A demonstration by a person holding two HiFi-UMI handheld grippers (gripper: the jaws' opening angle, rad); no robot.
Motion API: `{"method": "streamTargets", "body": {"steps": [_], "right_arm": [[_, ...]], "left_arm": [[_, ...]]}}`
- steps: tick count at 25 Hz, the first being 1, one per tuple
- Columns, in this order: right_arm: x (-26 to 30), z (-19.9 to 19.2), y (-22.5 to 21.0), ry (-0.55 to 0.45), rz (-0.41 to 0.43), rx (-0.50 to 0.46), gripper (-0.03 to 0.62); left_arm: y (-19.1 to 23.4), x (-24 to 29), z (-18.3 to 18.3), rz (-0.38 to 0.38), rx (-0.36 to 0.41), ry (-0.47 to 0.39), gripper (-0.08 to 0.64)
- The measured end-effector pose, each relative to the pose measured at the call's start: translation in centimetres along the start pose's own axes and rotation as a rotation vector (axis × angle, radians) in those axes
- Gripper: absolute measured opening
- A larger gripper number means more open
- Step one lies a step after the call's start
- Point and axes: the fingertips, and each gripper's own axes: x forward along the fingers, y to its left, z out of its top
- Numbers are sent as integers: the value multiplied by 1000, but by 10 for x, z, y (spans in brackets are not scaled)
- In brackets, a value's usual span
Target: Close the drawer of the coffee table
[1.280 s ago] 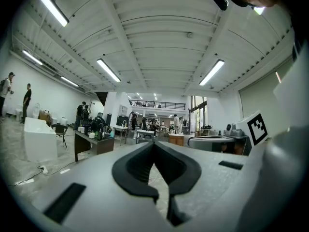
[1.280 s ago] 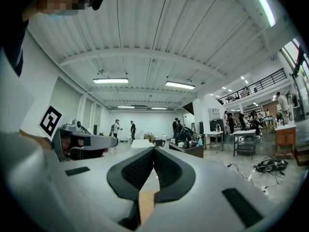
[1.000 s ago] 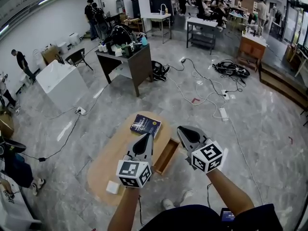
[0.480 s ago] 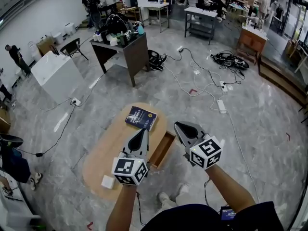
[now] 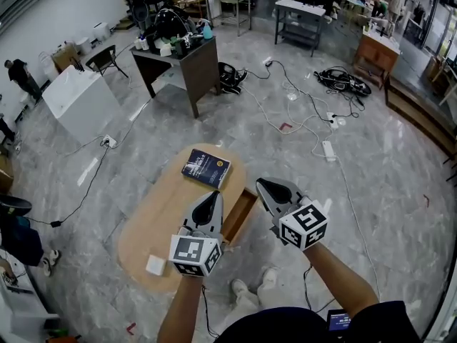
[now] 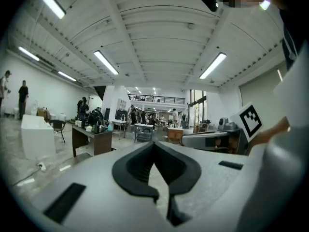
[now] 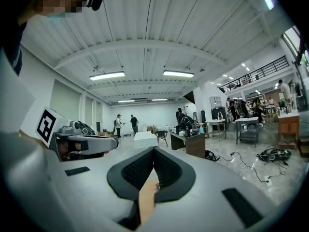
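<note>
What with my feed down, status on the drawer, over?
Left tongs shut, empty. Right tongs shut, empty. Drawer open, untouched. Nothing seen blocking it.

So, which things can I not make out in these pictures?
Drawer inside: head view, dark and too small to show contents.
Book cover print: head view, too small to read.
White item on the table: head view, too small to name.
Drawer: left gripper view, hidden behind the left claw.

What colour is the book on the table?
The book is dark blue, clearest in head view.

Left tool (image 5: 216, 194) and right tool (image 5: 261, 184) are grey with black linings.
</note>
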Motion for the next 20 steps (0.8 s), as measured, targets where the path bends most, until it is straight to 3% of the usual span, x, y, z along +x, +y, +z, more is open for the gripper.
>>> {"method": "streamTargets", "body": {"steps": [20], "right_arm": [[20, -40, -19, 68, 32, 26, 12]], "left_arm": [[5, 30, -37, 17, -10, 48, 2]]}}
